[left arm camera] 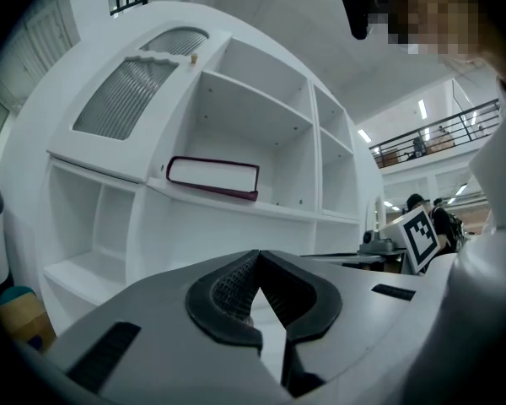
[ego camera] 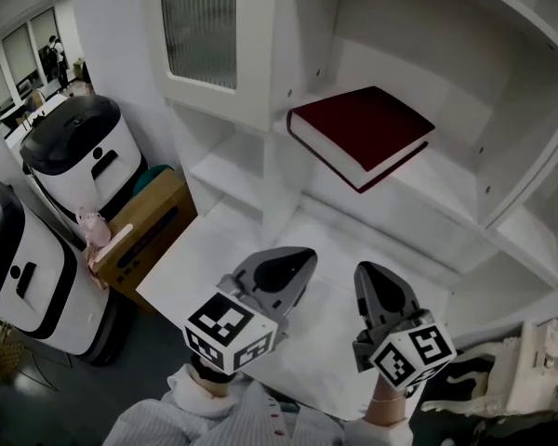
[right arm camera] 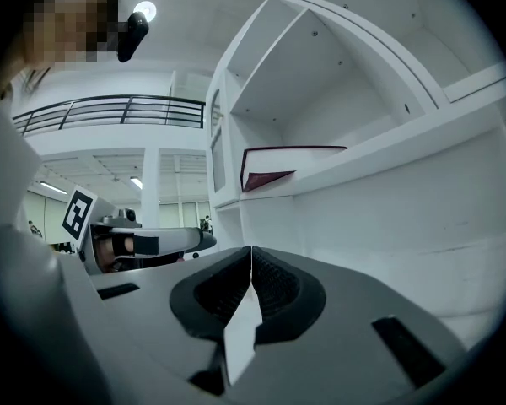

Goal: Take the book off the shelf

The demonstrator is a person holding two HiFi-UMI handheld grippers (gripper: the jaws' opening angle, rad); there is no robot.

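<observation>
Book [ego camera: 363, 136] lies flat and untouched on its shelf [ego camera: 451, 189] at upper centre of the head view, with the left gripper [ego camera: 293, 260] and right gripper [ego camera: 370, 275] low in frame, both closed and empty, so the whole pickup is left to do.

Book [ego camera: 361, 133] lies on shelf [ego camera: 439, 190]; box [ego camera: 151, 219] left, seemingly floor-level.

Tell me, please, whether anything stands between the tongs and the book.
Nothing visible does: the book lies alone on its shelf; the left tongs and right tongs, both shut, face it across open space.
</observation>
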